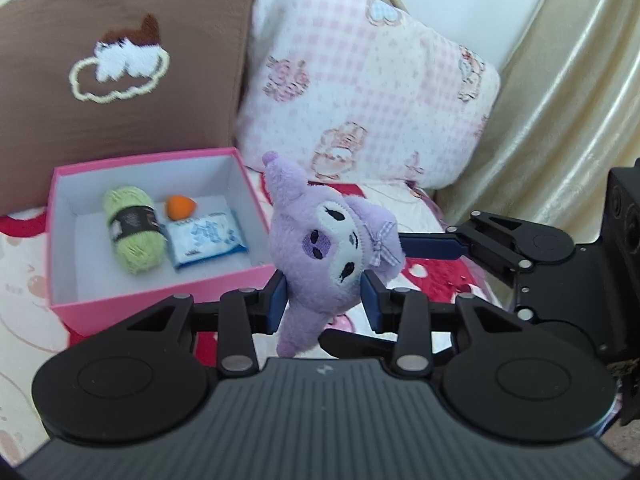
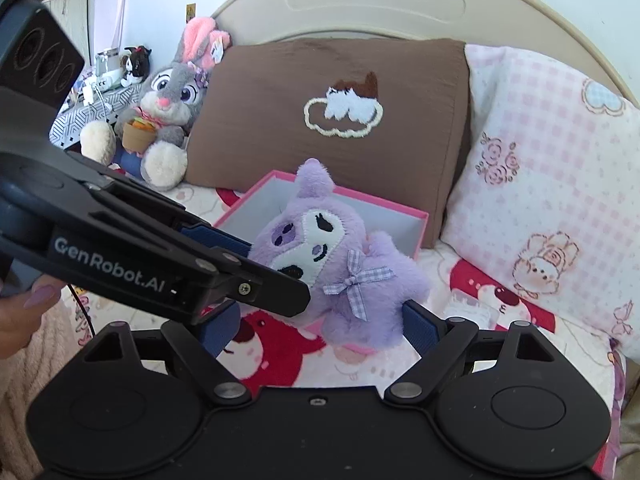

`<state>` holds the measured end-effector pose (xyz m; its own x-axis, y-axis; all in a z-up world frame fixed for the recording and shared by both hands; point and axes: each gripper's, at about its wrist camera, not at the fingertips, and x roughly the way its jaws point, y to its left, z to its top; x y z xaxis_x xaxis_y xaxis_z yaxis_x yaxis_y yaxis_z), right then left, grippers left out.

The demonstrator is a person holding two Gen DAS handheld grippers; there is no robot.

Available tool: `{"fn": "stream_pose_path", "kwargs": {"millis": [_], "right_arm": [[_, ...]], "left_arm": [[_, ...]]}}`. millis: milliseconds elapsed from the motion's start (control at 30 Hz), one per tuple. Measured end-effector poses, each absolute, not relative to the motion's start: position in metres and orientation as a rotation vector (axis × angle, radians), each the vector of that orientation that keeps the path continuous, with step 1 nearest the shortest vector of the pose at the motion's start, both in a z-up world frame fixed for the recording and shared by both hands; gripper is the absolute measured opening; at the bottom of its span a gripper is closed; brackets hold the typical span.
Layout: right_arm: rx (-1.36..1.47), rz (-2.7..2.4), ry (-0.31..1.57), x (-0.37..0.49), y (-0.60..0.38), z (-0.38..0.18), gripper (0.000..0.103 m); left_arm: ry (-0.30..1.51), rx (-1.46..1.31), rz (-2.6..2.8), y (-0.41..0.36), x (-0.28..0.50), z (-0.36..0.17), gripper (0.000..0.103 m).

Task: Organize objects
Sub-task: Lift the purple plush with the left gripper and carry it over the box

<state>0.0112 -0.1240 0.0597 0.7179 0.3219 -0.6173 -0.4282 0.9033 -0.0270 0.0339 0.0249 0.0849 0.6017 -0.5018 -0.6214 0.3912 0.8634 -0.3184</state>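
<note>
A purple plush toy (image 1: 328,248) with a checked bow hangs above the bedspread, just right of the open pink box (image 1: 160,300). My left gripper (image 1: 324,300) is shut on the plush, its blue pads pressing in from both sides. In the box lie a green yarn ball (image 1: 134,232), a small orange thing (image 1: 181,206) and a blue-white packet (image 1: 208,240). My right gripper (image 2: 320,324) stands wide open around the bottom of the plush (image 2: 352,276); one of its fingers (image 1: 432,246) touches the plush by the bow. The left gripper (image 2: 272,268) comes in from the left, in front of the box (image 2: 400,206).
A brown pillow (image 2: 320,120) and a pink checked pillow (image 2: 540,180) lean on the headboard (image 2: 376,0) behind the box. A grey rabbit plush (image 2: 172,96) sits at the far left. A gold curtain (image 1: 560,100) hangs on the right. A person's hand (image 2: 24,312) holds the left gripper.
</note>
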Motion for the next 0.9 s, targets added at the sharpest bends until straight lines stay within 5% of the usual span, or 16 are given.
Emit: {"fn": "stream_pose_path", "kwargs": {"millis": [900], "right_arm": [[-0.198, 0.528, 0.667, 0.100, -0.042, 0.029, 0.070]], "left_arm": [[0.782, -0.216, -0.290, 0.118, 0.085, 0.050, 0.039]]}}
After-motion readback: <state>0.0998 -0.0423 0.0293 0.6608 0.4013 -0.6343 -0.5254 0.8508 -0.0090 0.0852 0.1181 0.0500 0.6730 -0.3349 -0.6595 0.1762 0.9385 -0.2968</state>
